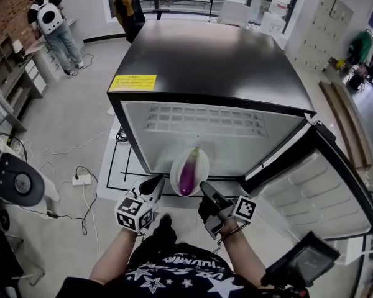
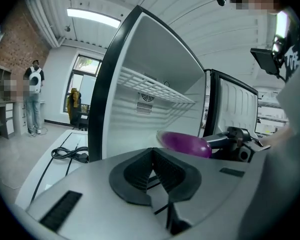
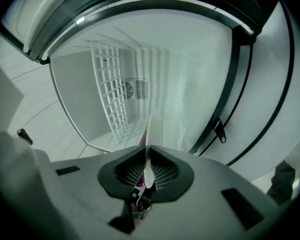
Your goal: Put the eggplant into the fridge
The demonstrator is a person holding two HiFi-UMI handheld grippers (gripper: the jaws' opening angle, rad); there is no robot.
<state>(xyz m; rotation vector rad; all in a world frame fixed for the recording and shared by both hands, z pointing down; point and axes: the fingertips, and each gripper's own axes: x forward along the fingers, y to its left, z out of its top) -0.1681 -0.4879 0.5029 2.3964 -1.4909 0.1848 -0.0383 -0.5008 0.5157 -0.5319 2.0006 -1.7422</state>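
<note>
While at open fridge [image 1: 217, 61], pinches plate [image 1: 176, 166] rim in right gripper [image 1: 205, 189] fingers to keep eggplant [image 1: 189, 171] level beyond fingertips; left gripper [image 1: 154, 185] clenched, empty.

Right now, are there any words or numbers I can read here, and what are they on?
Yellow sticker on top of the fridge: lines of print, too small to read.
Black shirt of the person holding the grippers: white print with stars, letters too blurred to read.
No other text can be read.
</note>
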